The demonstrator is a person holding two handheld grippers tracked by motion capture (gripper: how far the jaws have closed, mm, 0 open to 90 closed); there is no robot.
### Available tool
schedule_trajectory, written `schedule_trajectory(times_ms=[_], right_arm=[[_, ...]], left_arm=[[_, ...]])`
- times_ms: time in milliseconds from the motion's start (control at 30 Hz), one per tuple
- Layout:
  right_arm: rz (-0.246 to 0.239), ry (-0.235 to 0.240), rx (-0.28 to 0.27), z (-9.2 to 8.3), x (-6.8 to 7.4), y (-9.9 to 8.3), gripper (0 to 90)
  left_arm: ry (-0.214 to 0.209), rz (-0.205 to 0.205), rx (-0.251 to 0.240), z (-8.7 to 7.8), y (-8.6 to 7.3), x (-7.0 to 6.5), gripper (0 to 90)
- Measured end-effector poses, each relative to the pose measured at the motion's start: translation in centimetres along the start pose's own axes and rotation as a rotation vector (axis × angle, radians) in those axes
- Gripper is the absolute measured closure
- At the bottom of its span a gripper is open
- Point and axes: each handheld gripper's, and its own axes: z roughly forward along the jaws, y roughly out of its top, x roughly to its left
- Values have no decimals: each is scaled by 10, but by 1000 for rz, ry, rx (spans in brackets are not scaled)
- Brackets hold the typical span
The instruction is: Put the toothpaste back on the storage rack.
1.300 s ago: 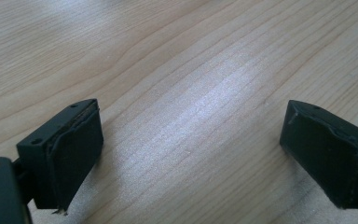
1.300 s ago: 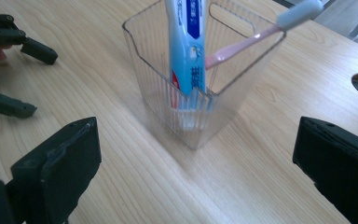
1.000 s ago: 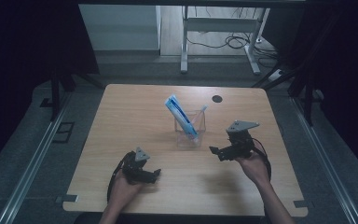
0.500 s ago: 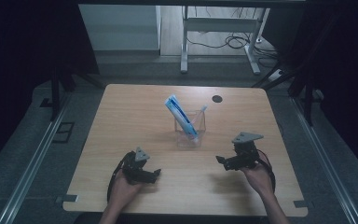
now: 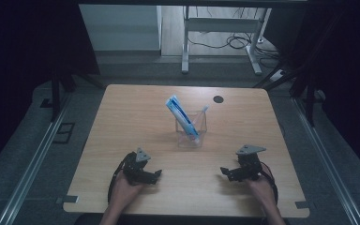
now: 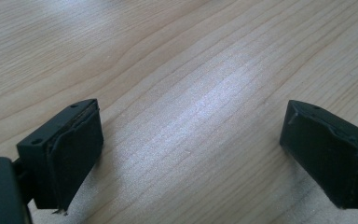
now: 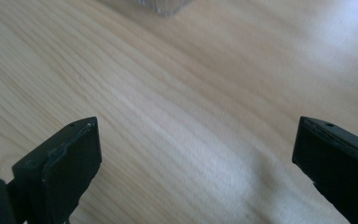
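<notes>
A clear cup (image 5: pixel 191 129) stands near the middle of the wooden table (image 5: pixel 122 117). In it lean a blue and white toothpaste tube (image 5: pixel 180 114) and a pale toothbrush (image 5: pixel 202 112). My left gripper (image 5: pixel 155 176) rests low at the front left, held by a hand, open with bare wood between its jaws (image 6: pixel 191 140). My right gripper (image 5: pixel 225 172) sits at the front right, also open over bare wood (image 7: pixel 196 154). The cup's base (image 7: pixel 161 5) shows blurred at the top of the right gripper view.
A small black round spot (image 5: pixel 218 99) lies on the table's far right part. Beyond the far edge stands a metal frame (image 5: pixel 220 42) with cables on the floor. Dark curtains flank both sides.
The right hand and its gripper have drawn back from beside the cup toward the table's front edge and lowered. The left gripper has stayed in place.
</notes>
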Motion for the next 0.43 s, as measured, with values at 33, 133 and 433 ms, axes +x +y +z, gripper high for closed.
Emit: schedule_trajectory(times_ms=[33, 133, 433], right_arm=[[1, -1, 2, 1, 0, -3, 17], [-4, -17, 22, 6, -1, -13, 4], [-6, -35, 7, 5, -2, -17, 8]], left_arm=[[0, 0, 0, 0, 0, 0, 58], [1, -2, -1, 0, 0, 0, 59], [2, 0, -1, 0, 0, 0, 63]])
